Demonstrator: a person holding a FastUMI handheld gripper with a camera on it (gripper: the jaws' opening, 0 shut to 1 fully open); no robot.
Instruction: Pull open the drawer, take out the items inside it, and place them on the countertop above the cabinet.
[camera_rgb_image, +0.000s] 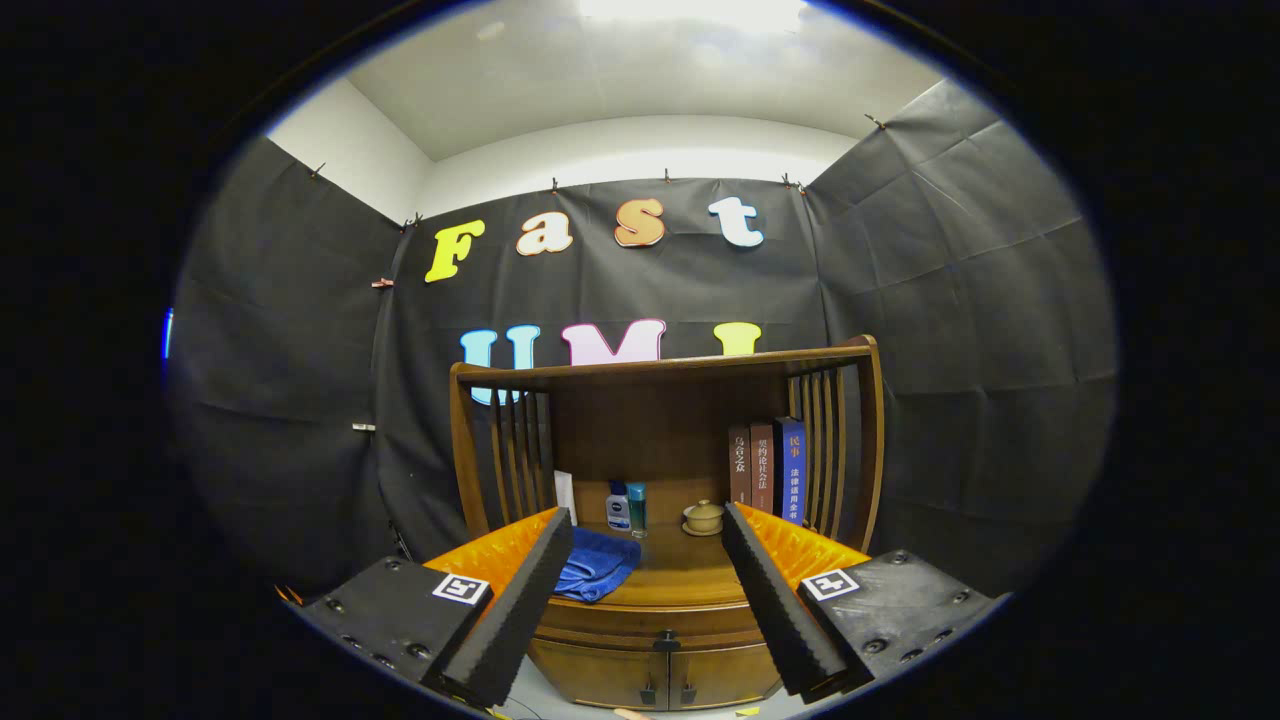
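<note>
Gripper (648, 520) is hovering in front of the cabinet (655, 665), fingers spread wide, gripping nothing. Drawer (650, 620) is sitting between the fingers and below their tips, closed, its knob (666, 636) centred in the gap; not touching either finger. Below it, two cabinet doors, shut. Countertop (680, 575) is lying between the fingers, just beyond the tips. Blue cloth (597, 565) is lying on it, right beside the left finger (520, 610), partly hidden by it. Farther beyond: two small bottles (627, 507) standing together, small lidded pot (703, 516) near the right finger (775, 600) tip, and books (767, 468) standing upright behind that finger. Wooden rail-back shelf (660, 365) is framing it all.
</note>
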